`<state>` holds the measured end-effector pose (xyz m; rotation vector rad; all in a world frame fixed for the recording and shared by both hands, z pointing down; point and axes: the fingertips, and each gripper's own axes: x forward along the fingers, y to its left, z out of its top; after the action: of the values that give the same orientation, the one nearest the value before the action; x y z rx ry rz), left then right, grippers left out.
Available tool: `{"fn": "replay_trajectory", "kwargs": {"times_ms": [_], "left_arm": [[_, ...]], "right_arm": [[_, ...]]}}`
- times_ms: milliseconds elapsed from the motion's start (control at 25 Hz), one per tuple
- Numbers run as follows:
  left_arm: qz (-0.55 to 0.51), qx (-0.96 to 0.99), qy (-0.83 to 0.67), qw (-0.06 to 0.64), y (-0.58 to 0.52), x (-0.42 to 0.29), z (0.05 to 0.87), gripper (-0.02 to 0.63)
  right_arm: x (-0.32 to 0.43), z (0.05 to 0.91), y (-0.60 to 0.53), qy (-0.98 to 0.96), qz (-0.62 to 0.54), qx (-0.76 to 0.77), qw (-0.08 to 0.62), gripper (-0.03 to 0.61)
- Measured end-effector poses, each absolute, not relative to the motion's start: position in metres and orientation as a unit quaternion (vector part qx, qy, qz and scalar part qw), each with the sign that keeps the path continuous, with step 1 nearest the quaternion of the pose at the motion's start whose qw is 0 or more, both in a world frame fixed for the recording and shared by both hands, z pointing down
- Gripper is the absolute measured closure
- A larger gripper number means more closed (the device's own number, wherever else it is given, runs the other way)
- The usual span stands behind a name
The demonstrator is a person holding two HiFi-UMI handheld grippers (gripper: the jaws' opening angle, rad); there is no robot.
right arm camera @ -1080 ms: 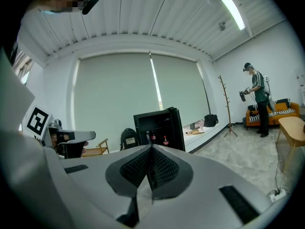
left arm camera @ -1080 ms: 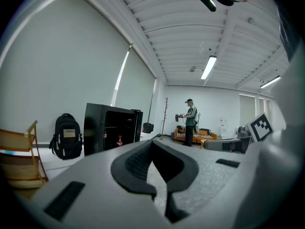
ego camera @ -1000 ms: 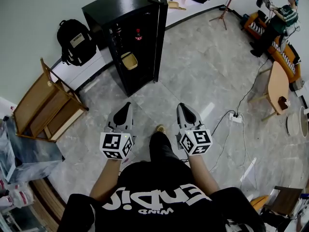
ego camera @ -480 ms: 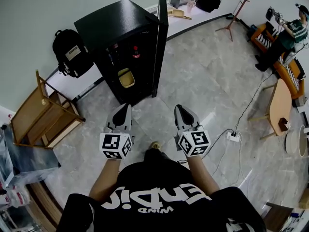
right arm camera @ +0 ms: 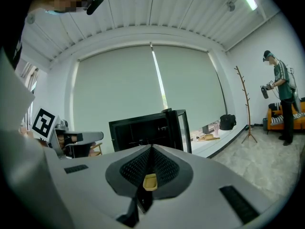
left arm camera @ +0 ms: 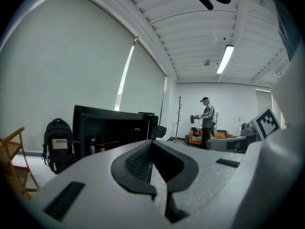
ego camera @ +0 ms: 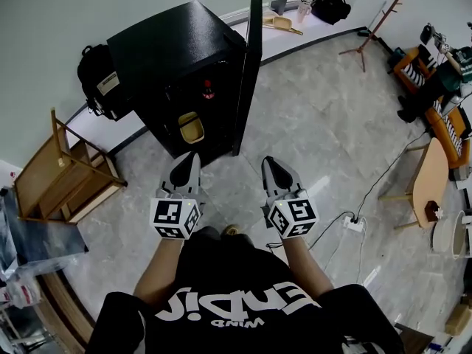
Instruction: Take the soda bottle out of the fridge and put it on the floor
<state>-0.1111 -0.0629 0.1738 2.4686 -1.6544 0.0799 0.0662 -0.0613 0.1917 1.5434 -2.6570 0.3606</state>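
The black fridge (ego camera: 169, 57) stands ahead with its door (ego camera: 248, 72) swung open. Inside, on an upper shelf, is the soda bottle (ego camera: 209, 89) with a red cap and label; a yellow container (ego camera: 190, 126) sits lower down. Both grippers are held level in front of the person, short of the fridge. My left gripper (ego camera: 188, 161) is shut and holds nothing; in the left gripper view (left arm camera: 151, 142) its pads meet, and the fridge (left arm camera: 112, 132) is beyond them. My right gripper (ego camera: 270, 165) is also shut and holds nothing, and points at the fridge (right arm camera: 147, 130).
A black backpack (ego camera: 99, 80) leans on the wall left of the fridge. A wooden frame (ego camera: 63, 175) lies at the left. A power strip with cable (ego camera: 354, 224) lies on the floor at the right. Another person (ego camera: 442, 76), a coat rack (ego camera: 383, 21) and a round table (ego camera: 428, 179) are further off.
The person has walked toward the fridge with both grippers carried forward together. The fridge now lies closer, just beyond the fingertips. Both grippers stay shut.
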Motion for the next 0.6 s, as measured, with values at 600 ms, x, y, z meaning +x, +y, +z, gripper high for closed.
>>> {"fn": "replay_trajectory", "kwargs": {"times_ms": [600], "left_arm": [[0.05, 0.85, -0.517, 0.088, -0.144, -0.12, 0.177, 0.606]], "right_arm": [[0.041, 0.202, -0.136, -0.841, 0.14, 0.523, 0.007, 0.556]]}}
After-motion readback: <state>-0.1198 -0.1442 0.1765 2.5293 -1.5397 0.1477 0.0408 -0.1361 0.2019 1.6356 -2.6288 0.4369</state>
